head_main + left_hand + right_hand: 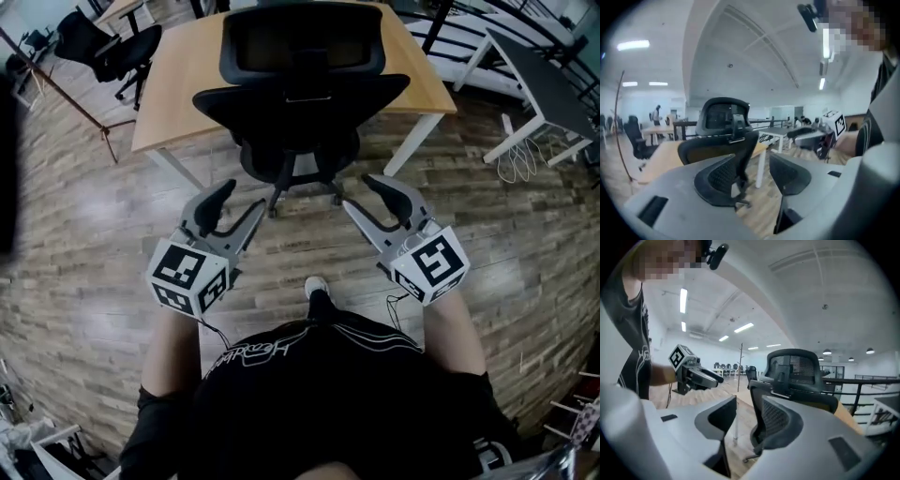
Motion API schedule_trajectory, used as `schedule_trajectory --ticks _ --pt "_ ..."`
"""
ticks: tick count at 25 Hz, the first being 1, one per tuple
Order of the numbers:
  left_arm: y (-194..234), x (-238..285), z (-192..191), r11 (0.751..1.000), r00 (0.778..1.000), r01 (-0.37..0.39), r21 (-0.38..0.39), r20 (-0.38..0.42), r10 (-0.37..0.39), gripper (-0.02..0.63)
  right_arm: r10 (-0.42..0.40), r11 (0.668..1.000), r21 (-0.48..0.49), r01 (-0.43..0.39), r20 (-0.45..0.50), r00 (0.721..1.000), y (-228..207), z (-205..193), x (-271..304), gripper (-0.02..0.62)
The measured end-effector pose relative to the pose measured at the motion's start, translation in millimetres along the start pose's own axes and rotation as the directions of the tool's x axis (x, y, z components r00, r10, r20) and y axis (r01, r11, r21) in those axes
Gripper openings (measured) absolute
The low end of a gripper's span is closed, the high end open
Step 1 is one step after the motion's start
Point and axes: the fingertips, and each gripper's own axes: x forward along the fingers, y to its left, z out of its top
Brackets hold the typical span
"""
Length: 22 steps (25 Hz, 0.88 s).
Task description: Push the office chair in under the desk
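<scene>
The black mesh office chair (pixel 300 98) stands at the near edge of the wooden desk (pixel 183 84), its back towards me and its headrest (pixel 302 42) over the desktop. Its wheeled base (pixel 305 192) rests on the floor between my two grippers. My left gripper (pixel 242 199) is open and empty, a little short of the chair's left side. My right gripper (pixel 361 194) is open and empty too, off the chair's right side. The left gripper view shows the chair (pixel 724 140) beyond the open jaws (pixel 757 173). In the right gripper view the chair (pixel 792 376) stands ahead of the jaws (pixel 743 416).
Other black chairs (pixel 112 47) stand at the back left beside a thin slanted pole (pixel 66 94). A white-legged dark table (pixel 544 94) and a wire rack (pixel 520 159) are at the right. My foot (pixel 317 286) is on the wood floor behind the chair.
</scene>
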Motion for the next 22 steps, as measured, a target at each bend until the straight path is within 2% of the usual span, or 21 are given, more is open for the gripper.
schedule_trajectory --ticks 1,3,7,11,13,15,18,20,22 --pt "-18 -12 1 0.996 0.999 0.048 -0.076 0.024 -0.046 0.22 0.014 0.999 0.042 -0.015 0.024 1.0 20 7 -6 0.178" --pt "-49 -37 6 0.976 0.99 0.129 -0.175 0.079 -0.117 0.193 0.037 0.992 0.116 -0.046 0.073 0.997 57 23 -19 0.148" --pt "-98 -91 14 0.93 0.956 0.274 -0.245 0.175 -0.236 0.135 0.061 0.973 0.211 -0.09 0.138 0.989 109 44 -53 0.114" --pt "-125 -134 21 0.891 0.929 0.342 -0.299 0.25 -0.273 0.064 0.082 0.951 0.283 -0.129 0.171 0.982 148 52 -78 0.071" --pt "-142 -150 24 0.874 0.907 0.39 -0.29 0.284 -0.31 0.029 0.068 0.959 0.263 -0.107 0.155 0.986 165 52 -84 0.058" --pt "-161 -164 28 0.868 0.886 0.429 -0.249 0.306 -0.35 0.012 0.062 0.97 0.226 -0.094 0.144 0.988 183 55 -89 0.049" --pt "-175 -175 28 0.887 0.885 0.422 -0.187 0.297 -0.358 0.008 0.118 0.948 0.278 -0.158 0.158 0.98 204 62 -94 0.04" --pt "-181 -178 23 0.888 0.887 0.422 -0.181 0.284 -0.363 0.007 0.152 0.928 0.314 -0.201 0.173 0.973 212 65 -97 0.04" --pt "-185 -181 19 0.884 0.887 0.428 -0.187 0.277 -0.37 0.006 0.163 0.925 0.316 -0.212 0.174 0.971 217 66 -100 0.04"
